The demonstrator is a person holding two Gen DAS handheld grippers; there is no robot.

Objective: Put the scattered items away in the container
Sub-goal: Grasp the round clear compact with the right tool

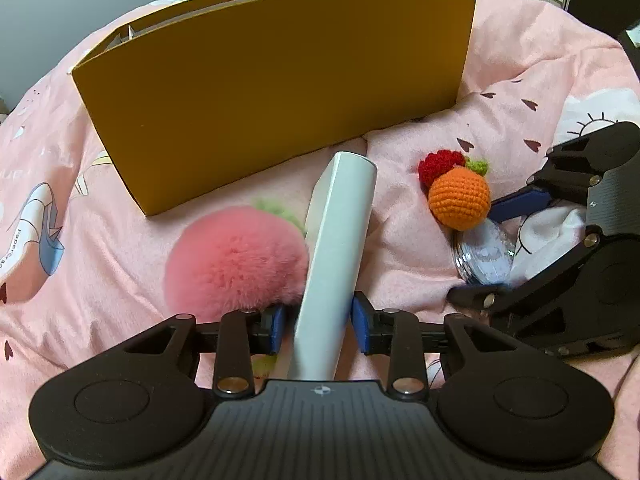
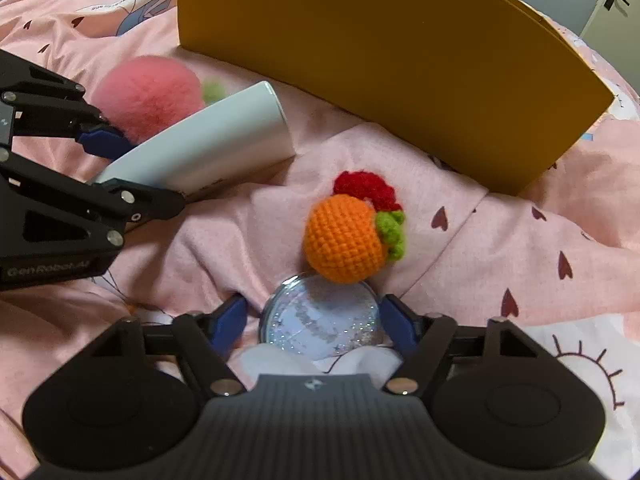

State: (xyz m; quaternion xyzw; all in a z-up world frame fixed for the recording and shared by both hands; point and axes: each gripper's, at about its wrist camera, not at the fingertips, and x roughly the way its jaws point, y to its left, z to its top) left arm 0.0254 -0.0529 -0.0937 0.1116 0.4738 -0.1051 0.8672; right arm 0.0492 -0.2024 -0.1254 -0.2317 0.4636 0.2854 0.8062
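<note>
The one legible label is "GenRobot.AI", printed on the black body of the left gripper (image 2: 120, 168) as the right wrist view shows it; small print on the pink bedsheet (image 1: 420, 240) beside a blue paper-crane drawing is too small to read. The landmark is the yellow cardboard container (image 1: 272, 80), standing open-topped on the sheet with its long wall facing both cameras. Just in front of that wall lies a white cylinder (image 1: 340, 248), its far end close to the container's lower edge; the left gripper's blue pads (image 1: 360, 322) are clamped on its near part. A fluffy pink pompom (image 1: 236, 260) sits touching the cylinder, on the side away from the right gripper. Farther from the container, a crocheted orange fruit (image 2: 344, 240) with a red crocheted piece (image 2: 366, 190) behind it rests against a clear glittery disc (image 2: 320, 316). The right gripper (image 2: 320, 324) straddles that disc, jaws apart, pads (image 2: 396, 322) just beside its rim. Open wrinkled sheet lies between the fruit and the container wall.
</note>
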